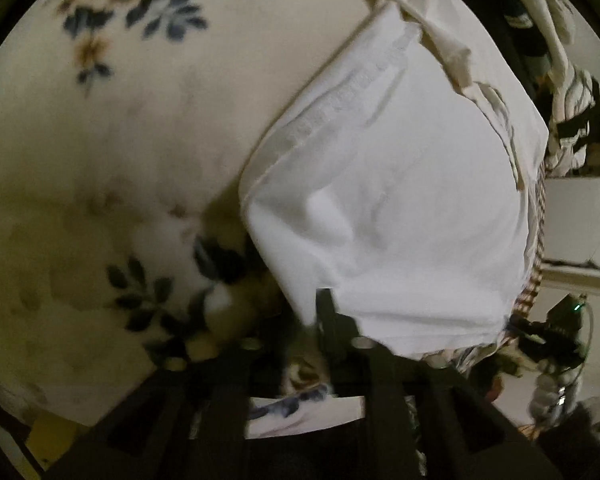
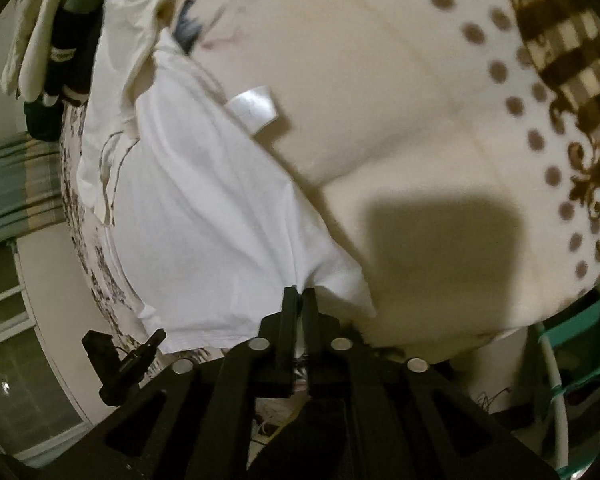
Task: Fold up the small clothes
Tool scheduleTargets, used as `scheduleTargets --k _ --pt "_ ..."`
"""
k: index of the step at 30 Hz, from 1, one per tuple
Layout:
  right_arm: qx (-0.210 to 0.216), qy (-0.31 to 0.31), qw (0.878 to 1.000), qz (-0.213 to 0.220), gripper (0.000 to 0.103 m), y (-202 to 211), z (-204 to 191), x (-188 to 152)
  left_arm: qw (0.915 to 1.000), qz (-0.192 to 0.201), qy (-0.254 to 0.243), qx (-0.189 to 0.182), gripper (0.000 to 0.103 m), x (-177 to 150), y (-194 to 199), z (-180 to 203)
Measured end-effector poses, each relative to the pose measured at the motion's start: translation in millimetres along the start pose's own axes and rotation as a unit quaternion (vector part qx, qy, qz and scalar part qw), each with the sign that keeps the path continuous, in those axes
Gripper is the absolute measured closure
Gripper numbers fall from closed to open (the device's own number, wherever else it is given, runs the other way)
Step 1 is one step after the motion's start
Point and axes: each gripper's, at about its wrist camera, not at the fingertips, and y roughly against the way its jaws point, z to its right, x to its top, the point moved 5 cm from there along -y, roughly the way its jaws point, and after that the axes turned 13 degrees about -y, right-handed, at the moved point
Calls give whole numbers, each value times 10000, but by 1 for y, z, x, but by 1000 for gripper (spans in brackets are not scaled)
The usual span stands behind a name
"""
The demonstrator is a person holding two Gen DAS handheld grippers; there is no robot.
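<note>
A folded white garment (image 1: 392, 200) lies on a cream bedspread with blue flowers (image 1: 100, 128). In the left wrist view its near corner reaches my left gripper (image 1: 300, 316). The jaws stand apart there, one dark finger (image 1: 326, 312) lies over the cloth's edge, and the picture is blurred. In the right wrist view the same garment (image 2: 204, 216) runs from upper left down to my right gripper (image 2: 299, 300). Those fingers sit almost together, with the cloth's near edge puckered between the tips. A small white label (image 2: 254, 108) sticks out on its right side.
More pale clothes (image 1: 440, 20) are bunched at the garment's far end. A brown checked and dotted blanket (image 2: 560, 72) covers the bed's right part. Beyond the bed's edge are a striped cloth (image 2: 16, 184), a window frame (image 2: 16, 312) and a teal rack (image 2: 572, 344).
</note>
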Motion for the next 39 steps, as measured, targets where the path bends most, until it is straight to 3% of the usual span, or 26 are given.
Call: scheduleTargets --k 1,2,7,8,9,10,11,14,19,23,28,32,34,35,36,39 --pt "-24 -71 10000 40 53 -1 6 1 9998 39 70 -185 63 1 -3 -2" --pt "7 -128 9999 54 47 -5 7 2 9994 84 114 -321 59 1 -5 -2" --pt "117 -115 9999 2 46 -26 19 6 9996 167 -48 -210 62 2 -4 0" --pt "136 -113 9998 51 47 -26 18 6 9997 179 -90 -133 73 2 -4 4" --pt "150 -124 9997 113 65 -25 18 5 9998 150 -151 -47 93 1 -3 7" --pt "121 -107 9997 173 95 -23 17 3 9998 110 -174 14 95 1 -4 10" --pt "92 -108 9998 147 101 -22 17 2 9997 117 -177 77 95 1 -5 15" --pt "111 -133 9996 202 101 -16 12 -6 9996 232 -101 116 96 4 10 20" --pt "480 -145 9982 329 101 13 -21 -19 9963 624 421 -423 97 23 52 33" --pt "875 -144 9951 425 102 37 -61 -14 9876 1030 753 -913 97 68 86 46" --pt "833 207 9933 768 102 54 -125 35 9779 1536 984 -1020 97 167 90 42" --pt "509 270 9932 1013 101 44 -157 100 9799 1459 1124 -763 95 224 57 18" --pt "414 205 9942 971 100 33 -163 121 9810 1312 1254 -688 83 228 48 8" --pt "414 181 9945 941 100 31 -165 126 9815 1347 1186 -670 70 226 51 8" --pt "369 291 9943 961 95 34 -167 125 9822 1390 1089 -640 58 222 54 11" --pt "113 840 9890 1212 49 46 -167 105 9859 1470 756 -255 50 198 72 18"
